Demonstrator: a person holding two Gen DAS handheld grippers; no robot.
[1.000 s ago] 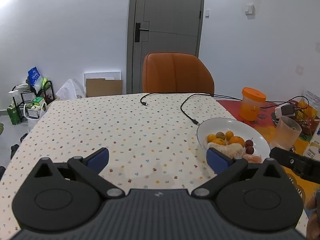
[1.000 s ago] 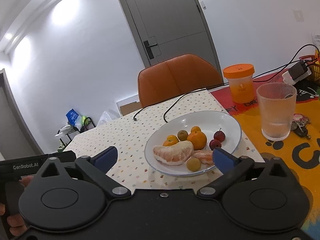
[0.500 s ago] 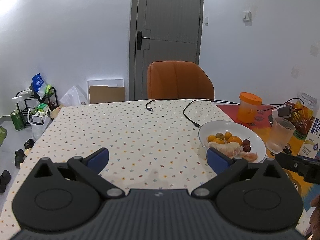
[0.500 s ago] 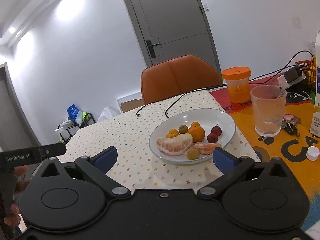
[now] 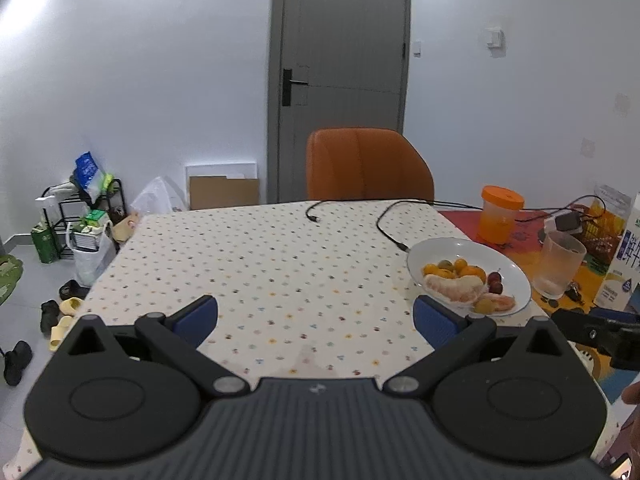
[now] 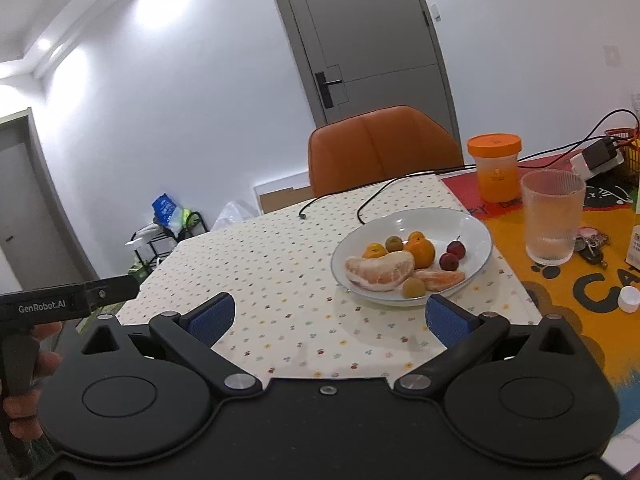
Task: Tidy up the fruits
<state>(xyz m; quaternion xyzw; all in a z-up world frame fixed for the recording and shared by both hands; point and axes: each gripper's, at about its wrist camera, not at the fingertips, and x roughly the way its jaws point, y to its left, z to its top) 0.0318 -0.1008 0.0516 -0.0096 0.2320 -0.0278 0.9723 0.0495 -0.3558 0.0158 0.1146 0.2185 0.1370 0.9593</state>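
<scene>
A white plate [image 6: 472, 232] [image 5: 508, 268] on the dotted tablecloth holds peeled pomelo segments [image 6: 380, 270], several small oranges [image 6: 420, 250], two dark red cherries [image 6: 449, 261] and small green-brown fruits [image 6: 413, 288]. My right gripper [image 6: 330, 320] hangs open near the table's front edge, a little short of the plate and to its left. My left gripper [image 5: 316, 316] is open over the bare cloth, left of the plate. Neither holds anything.
A ribbed glass [image 6: 552, 216], an orange-lidded jar [image 6: 495, 166], keys [image 6: 594, 246], a white cap [image 6: 629, 299] and a milk carton [image 5: 624, 252] stand right of the plate. Black cables [image 5: 384, 220] lie behind it. An orange chair [image 5: 368, 164] stands at the far edge.
Both grippers have drawn back and risen from the table, so the plate looks smaller and farther. Their jaws stay open. The fruit has not moved.
</scene>
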